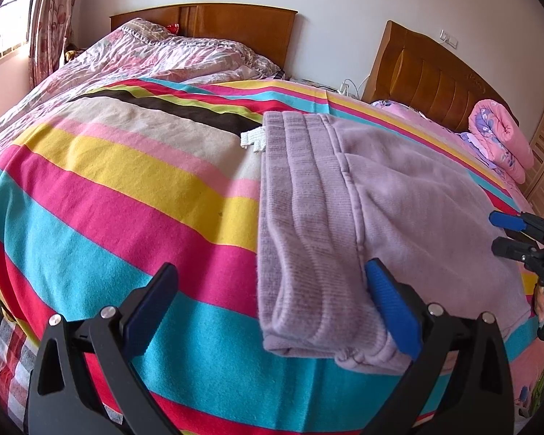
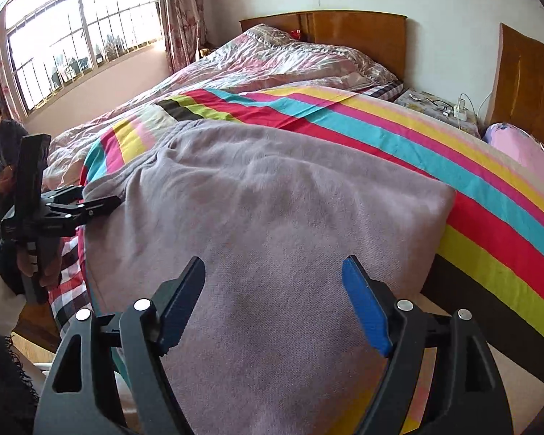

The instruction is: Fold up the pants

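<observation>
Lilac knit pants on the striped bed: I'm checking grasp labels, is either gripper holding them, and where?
Nothing is held. The left gripper and the right gripper both stand open over the lilac knit pants, pads clear of the cloth.

pants near edge cut off below the frame, glasses on far nightstand too small to read, pink bedroll half behind bed edge

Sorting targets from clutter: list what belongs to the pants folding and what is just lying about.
Job:
- lilac pants
- left gripper, open
- right gripper, open
- striped blanket beneath them

Lying about:
- pink rolled quilt
- glasses
- charger
- floral duvet
</observation>
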Motion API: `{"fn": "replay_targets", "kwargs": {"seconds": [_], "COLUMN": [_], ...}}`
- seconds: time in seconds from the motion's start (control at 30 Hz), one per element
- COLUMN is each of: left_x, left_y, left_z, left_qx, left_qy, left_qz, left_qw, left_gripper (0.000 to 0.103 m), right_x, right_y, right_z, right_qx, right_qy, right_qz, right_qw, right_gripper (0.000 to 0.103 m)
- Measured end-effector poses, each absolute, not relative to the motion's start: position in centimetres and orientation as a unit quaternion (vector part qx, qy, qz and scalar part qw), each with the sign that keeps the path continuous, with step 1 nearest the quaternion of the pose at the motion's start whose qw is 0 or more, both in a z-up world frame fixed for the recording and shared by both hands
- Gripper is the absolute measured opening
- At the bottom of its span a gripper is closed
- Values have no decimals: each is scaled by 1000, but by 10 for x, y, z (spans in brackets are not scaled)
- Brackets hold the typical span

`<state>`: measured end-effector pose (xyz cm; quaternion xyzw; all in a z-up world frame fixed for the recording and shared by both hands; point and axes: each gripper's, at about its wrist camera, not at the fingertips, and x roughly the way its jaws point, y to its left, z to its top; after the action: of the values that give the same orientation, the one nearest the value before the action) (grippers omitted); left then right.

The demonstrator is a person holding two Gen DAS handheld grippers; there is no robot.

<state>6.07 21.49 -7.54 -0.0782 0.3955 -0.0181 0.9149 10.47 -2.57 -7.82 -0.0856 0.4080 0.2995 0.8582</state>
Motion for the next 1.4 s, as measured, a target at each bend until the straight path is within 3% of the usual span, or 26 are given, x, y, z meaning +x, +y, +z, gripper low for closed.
{"fn": "replay_targets", "kwargs": {"seconds": [0.27, 0.5, 0.67, 0.87, 0.97, 1.27, 1.4], "left_x": [86, 181, 169, 114, 74, -50, -64], "left_y": [159, 128, 155, 178, 179, 165, 134], "left_z": [21, -49, -55, -55, -45, 63, 78], "left_qx": [-20, 21, -16, -28, 14, -17, -10], "left_qy": [312, 434, 417, 384, 366, 202, 210], "left_qz": [-104, -87, -65, -8, 59, 112, 114], "left_qw": [944, 896, 907, 923, 929, 973, 971], "left_gripper": [102, 100, 101, 102, 102, 102, 102], "right_x": [117, 166, 156, 100, 63, -38, -77], "right_y": [-42, -51, -68, -94, -99, -79, -58], "right_z": [-42, -84, -76, -43, -31, 1, 9], "right_qx": [-70, -45, -4, 36, 40, 79, 77], "right_qy": [346, 407, 396, 363, 346, 298, 262], "right_qz": [286, 255, 212, 169, 156, 116, 101], "right_qw": [891, 876, 894, 916, 924, 944, 957], "right_gripper": [82, 82, 83, 87, 87, 87, 87]}}
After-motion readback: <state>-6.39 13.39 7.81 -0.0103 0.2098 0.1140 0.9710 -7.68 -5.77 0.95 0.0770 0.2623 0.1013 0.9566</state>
